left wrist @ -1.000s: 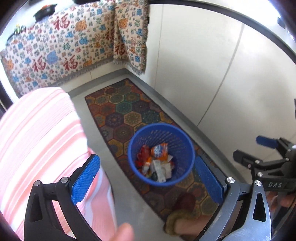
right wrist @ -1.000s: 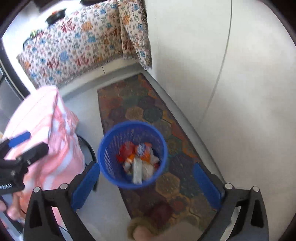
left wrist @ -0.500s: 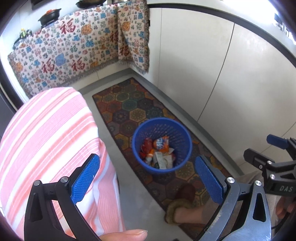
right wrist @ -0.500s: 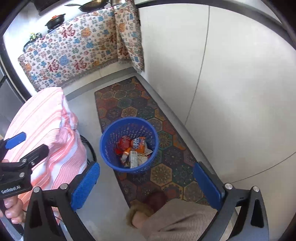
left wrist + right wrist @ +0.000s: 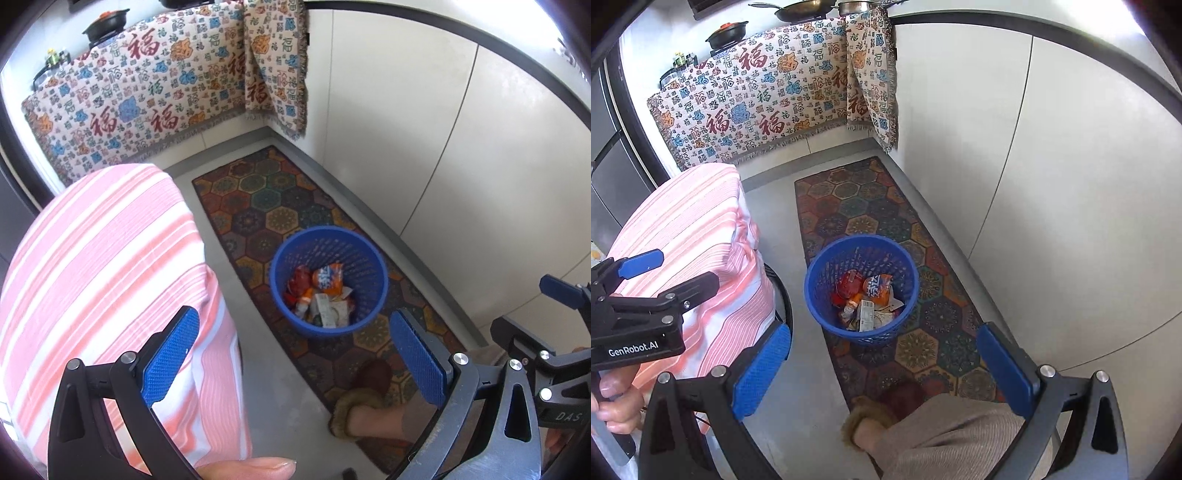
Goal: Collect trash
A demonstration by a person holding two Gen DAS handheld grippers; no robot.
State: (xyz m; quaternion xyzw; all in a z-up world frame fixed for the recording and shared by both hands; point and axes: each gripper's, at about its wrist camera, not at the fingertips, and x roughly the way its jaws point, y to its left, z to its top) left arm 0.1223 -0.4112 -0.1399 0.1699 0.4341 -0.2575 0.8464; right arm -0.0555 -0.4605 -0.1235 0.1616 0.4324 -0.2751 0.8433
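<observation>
Blue plastic with many small holes, the waste basket (image 5: 328,258) (image 5: 827,280) stands upright on the patterned runner rug (image 5: 258,206) (image 5: 864,206), near the white cabinet fronts (image 5: 461,147) (image 5: 1052,166). Inside it lies the trash (image 5: 321,295) (image 5: 868,299): an orange snack bag, a red wrapper and some pale paper packets, all on the bottom. The basket is well below both tongs and apart from them, a little ahead between their fingers in each view. The left gripper (image 5: 291,358) (image 5: 639,280) has its blue pads spread wide and holds nothing. The right gripper (image 5: 882,362) (image 5: 554,310) is also wide open and empty. A pink striped cloth (image 5: 92,258) (image 5: 694,229) covers something at the left. A foot in a furry slipper (image 5: 354,410) (image 5: 871,421) rests on the rug, near the basket.
</observation>
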